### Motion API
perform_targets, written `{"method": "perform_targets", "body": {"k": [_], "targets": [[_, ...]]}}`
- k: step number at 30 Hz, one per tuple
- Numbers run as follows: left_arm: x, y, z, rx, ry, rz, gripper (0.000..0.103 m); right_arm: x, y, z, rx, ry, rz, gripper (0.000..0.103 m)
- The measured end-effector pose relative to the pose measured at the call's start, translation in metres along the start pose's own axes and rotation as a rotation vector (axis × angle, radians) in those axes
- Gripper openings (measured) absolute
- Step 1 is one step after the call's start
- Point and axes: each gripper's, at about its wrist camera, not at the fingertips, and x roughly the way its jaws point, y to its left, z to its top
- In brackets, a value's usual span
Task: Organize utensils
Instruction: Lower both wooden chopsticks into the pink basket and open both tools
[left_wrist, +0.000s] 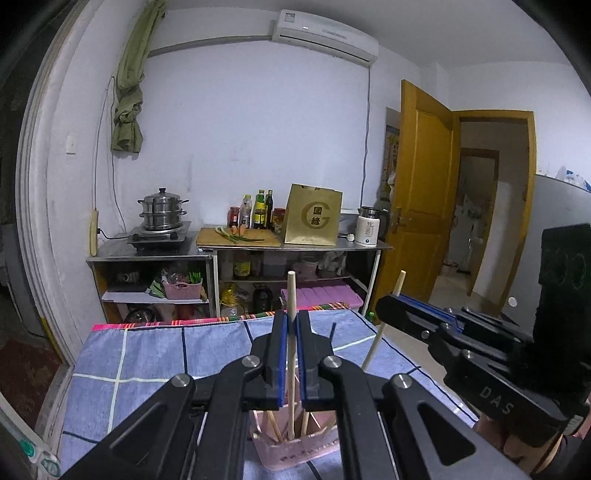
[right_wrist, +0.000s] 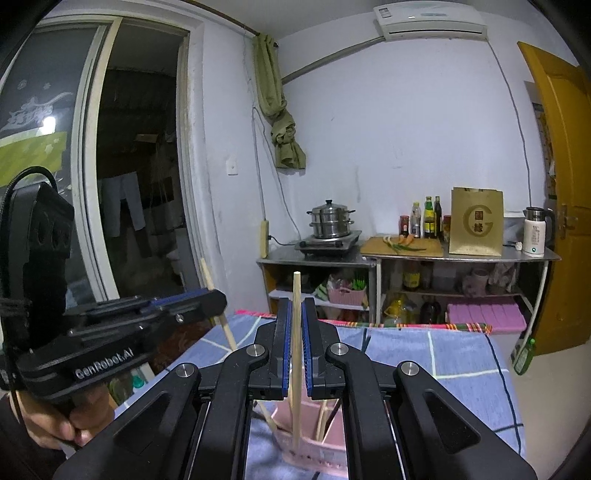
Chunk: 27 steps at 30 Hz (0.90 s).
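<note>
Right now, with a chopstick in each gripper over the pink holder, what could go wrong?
1. The pink holder already has several sticks leaning across it, so either chopstick could snag on them while going down.
2. The left gripper and right gripper are close together over the same holder; they could bump.
3. The left chopstick and right chopstick are pinched mid-length, so a knock could tilt them and tip the light holder.

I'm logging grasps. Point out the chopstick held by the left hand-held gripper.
The upright chopstick clamped between the left hand-held gripper pads; its lower end reaches into the pink holder. The right hand-held gripper clamps another chopstick.
</note>
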Motion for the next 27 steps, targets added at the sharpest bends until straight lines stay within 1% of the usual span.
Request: {"method": "perform_targets", "body": {"k": [3,7,15,20,27], "targets": [[0.018,0.003,-0.002,0.001,0.012,0.010,0.005,0.013,-0.005,-0.001,0.004,0.002,-0.001,0.005],[0.036,0.004,-0.012,0.006,0.039,0.021,0.005,0.028,-0.011,-0.011,0.009,0.021,-0.003,0.005],[0.066,0.006,-0.035,0.013,0.115,0.027,0.005,0.049,-0.019,-0.034,0.013,0.100,-0.005,0.005],[0.076,0.008,-0.046,0.001,0.164,0.040,0.005,0.056,-0.022,-0.042,0.010,0.140,-0.015,0.005],[0.080,0.008,-0.059,-0.004,0.199,0.051,0.005,0.060,-0.030,-0.052,0.022,0.191,-0.036,0.006]]}}
